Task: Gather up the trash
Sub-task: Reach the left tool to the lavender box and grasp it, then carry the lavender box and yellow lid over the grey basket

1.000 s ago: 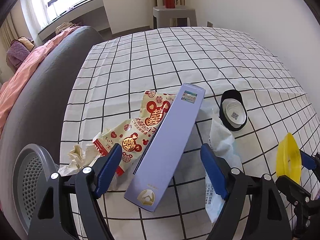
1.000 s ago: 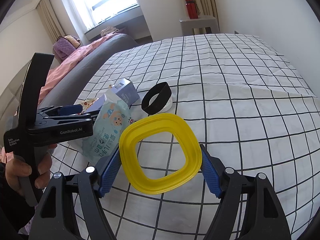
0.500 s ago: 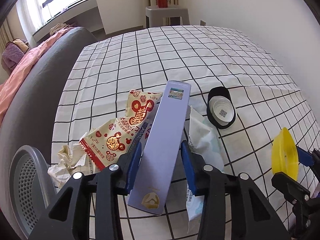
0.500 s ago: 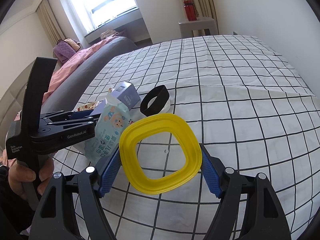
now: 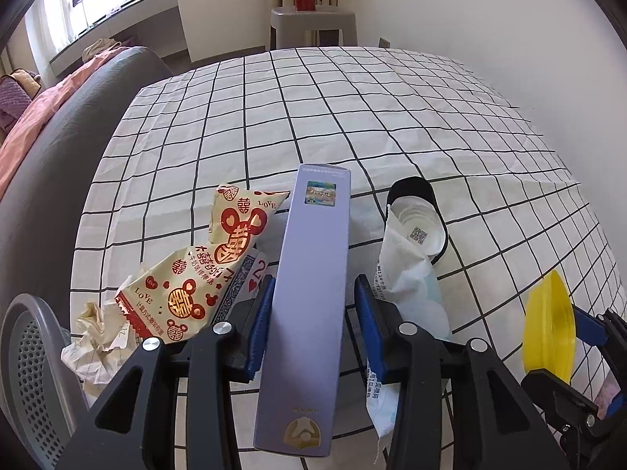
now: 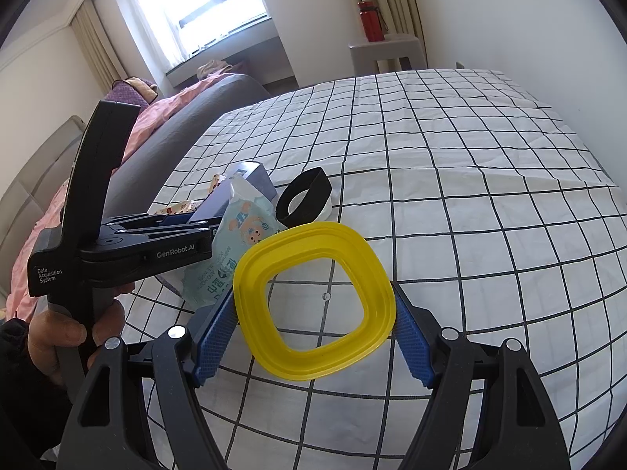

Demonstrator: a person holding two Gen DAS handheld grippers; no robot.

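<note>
A: What's biggest here?
B: The bed [image 5: 352,109] with its checked sheet; the trash lies at its near corner. A grey basket [image 5: 27,360] sits just off that corner.
A: And on the bed?
B: A long purple box [image 5: 309,313] is clamped between the pads of the left gripper [image 5: 311,325]. A red-and-cream wrapper [image 5: 203,270] lies left of the box, a wipes packet [image 5: 411,286] right of it, and a black-rimmed cup [image 5: 419,223] beyond the packet.
A: The other one?
B: The right gripper [image 6: 313,333] grips a yellow ring [image 6: 313,301] by its edges, right of the box.
</note>
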